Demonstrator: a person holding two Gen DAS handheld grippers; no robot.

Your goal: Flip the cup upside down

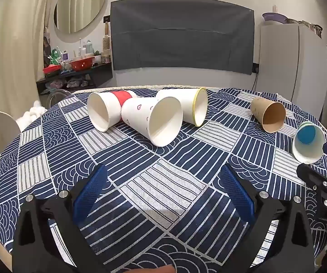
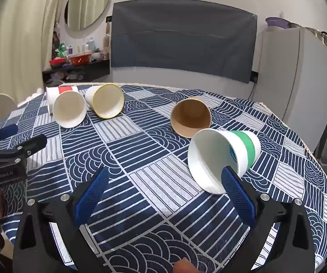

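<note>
Both the left gripper (image 1: 163, 193) and right gripper (image 2: 163, 193) are spread wide, with the green-banded cup (image 2: 222, 157) lying at right.

we can't see most of the red-band cup (image 2: 60, 92) in the right wrist view; the plain white cup (image 2: 69, 109) covers its mouth. green-band cup (image 2: 220, 157): lower rim at 5 o'clock sits behind a right gripper (image 2: 163, 195) fingertip (image 2: 231, 182), contact unclear. in the left wrist view that cup's (image 1: 308, 142) right edge is hidden by the other gripper's pad. shelf clutter (image 1: 72, 61) at 10 o'clock is too small to identify.
</note>
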